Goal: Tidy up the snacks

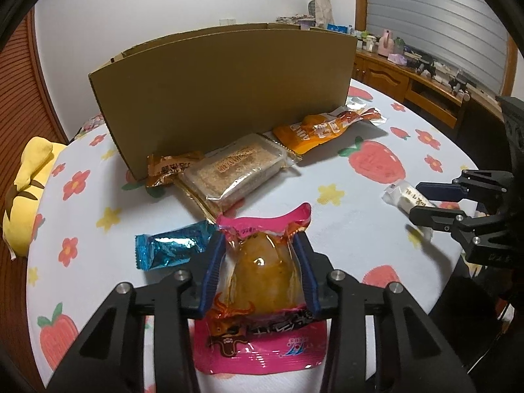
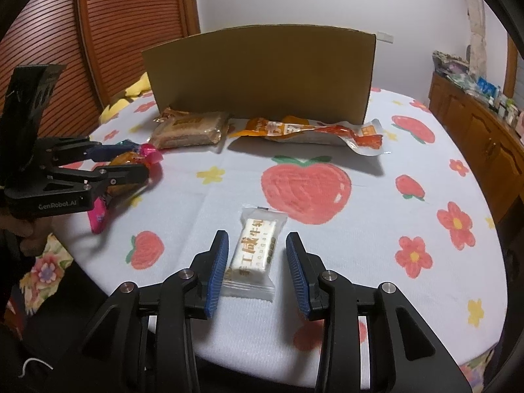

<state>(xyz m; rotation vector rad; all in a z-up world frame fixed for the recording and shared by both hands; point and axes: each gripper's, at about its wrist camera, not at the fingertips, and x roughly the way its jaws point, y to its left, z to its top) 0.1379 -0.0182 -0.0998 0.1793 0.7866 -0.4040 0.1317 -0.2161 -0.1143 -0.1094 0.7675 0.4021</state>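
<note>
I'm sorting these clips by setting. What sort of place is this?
Most likely a room in a home: a round table with a strawberry-and-flower tablecloth, a wooden sideboard cluttered with household items, and a wooden louvred door.

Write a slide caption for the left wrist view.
Left gripper closes on pink egg packet before cardboard box.
</note>
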